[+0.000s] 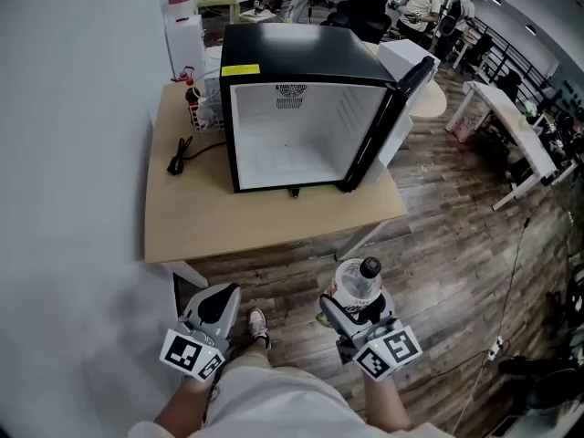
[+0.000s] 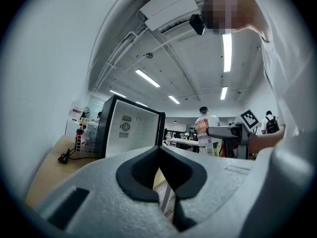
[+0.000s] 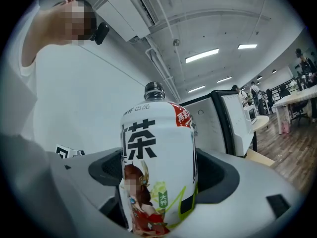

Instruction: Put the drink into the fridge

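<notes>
- The left gripper (image 1: 219,297) is held low at the near left, above the wooden floor (image 1: 438,245). Its jaws are closed together with nothing between them.
- The right gripper (image 1: 349,313) is at the near right, level with the left one. Its jaws are clamped on the lower body of the drink (image 1: 357,286).
- The drink is a plastic bottle with a black cap and a white printed label. It stands upright in the jaws, in the air short of the table's near edge.
- Farther on is a light wooden table (image 1: 274,217) against the left wall.
- A small black fridge (image 1: 301,108) sits on the table with its white inside facing the person.
- The fridge door (image 1: 396,109) is swung wide open to the right.
- A black cord (image 1: 181,156) lies on the table left of the fridge.
- Far beyond, people sit at desks.
</notes>
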{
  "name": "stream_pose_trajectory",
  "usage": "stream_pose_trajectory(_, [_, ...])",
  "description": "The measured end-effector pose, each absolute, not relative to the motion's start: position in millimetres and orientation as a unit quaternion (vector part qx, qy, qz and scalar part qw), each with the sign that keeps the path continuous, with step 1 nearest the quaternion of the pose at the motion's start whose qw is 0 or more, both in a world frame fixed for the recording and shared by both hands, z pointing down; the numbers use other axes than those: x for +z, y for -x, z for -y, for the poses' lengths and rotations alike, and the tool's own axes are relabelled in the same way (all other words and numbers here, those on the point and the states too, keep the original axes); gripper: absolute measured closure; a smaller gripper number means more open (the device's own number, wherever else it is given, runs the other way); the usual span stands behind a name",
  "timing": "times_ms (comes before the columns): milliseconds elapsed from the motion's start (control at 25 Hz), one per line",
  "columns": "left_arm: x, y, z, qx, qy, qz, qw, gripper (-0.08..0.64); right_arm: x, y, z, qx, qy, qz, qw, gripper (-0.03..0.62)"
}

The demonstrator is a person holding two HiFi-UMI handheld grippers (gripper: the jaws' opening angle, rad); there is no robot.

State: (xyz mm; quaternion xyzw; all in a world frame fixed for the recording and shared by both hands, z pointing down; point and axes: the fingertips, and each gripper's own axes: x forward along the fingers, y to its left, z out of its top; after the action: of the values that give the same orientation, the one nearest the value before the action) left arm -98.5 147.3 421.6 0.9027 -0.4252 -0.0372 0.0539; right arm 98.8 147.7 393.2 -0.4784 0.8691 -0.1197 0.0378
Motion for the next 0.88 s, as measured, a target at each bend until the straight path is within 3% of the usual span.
stream_pose_trajectory(360, [404, 88, -11, -0.072, -0.926, 0.367, 0.044, 0.548, 374, -56, -32, -0.093, 0.476, -0.874, 0.008, 0.178])
stream_pose_trajectory(880, [411, 62, 65, -0.076, -0.936, 0.339, 0.061, 0.548, 386, -106, 32, -0.094, 0.538, -0.837, -0.026, 0.176])
